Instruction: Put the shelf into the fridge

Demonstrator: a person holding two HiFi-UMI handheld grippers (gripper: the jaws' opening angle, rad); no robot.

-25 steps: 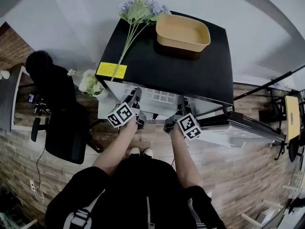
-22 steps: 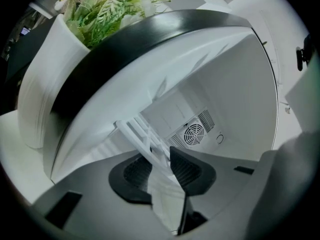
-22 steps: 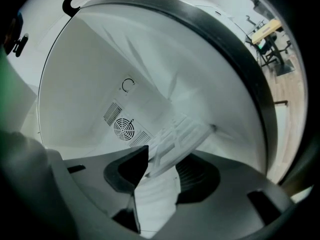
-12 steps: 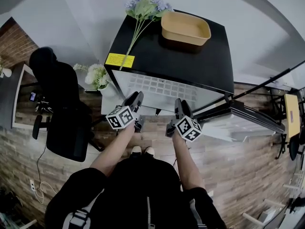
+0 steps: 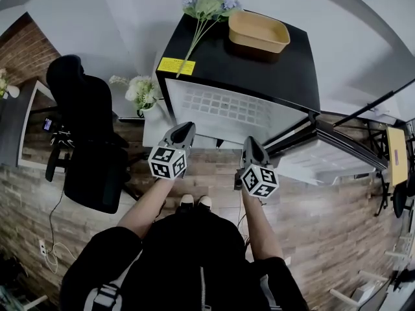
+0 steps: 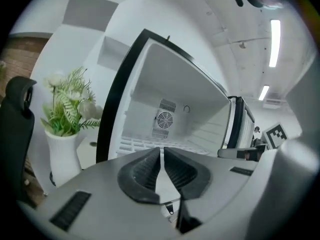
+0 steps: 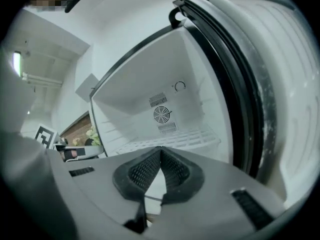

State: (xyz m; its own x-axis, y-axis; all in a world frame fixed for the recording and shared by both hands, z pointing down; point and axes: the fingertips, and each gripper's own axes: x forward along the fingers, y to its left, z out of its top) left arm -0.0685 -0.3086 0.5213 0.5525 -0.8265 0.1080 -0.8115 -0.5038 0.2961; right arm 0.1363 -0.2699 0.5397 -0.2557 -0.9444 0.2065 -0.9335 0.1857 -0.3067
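Note:
The black-topped fridge (image 5: 259,76) stands open, with its door (image 5: 327,164) swung out to the right. The white grid shelf (image 5: 227,111) lies flat inside it, low in the white cavity, and also shows as the shelf (image 6: 145,144) in the left gripper view and the shelf (image 7: 172,139) in the right gripper view. My left gripper (image 5: 185,127) and right gripper (image 5: 250,142) hover side by side in front of the opening, clear of the shelf. The left gripper (image 6: 161,150) is shut with nothing in it. The right gripper (image 7: 160,149) is likewise shut and empty.
A tan tray (image 5: 258,31) and a stem of artificial flowers (image 5: 207,8) lie on the fridge top. A white vase of flowers (image 5: 139,92) stands left of the fridge, beside a black office chair (image 5: 87,141). The floor is wood-patterned.
Both grippers have drawn back from the shelf's front edge toward the person. The view has pulled back too, so more of the shelf shows inside the fridge.

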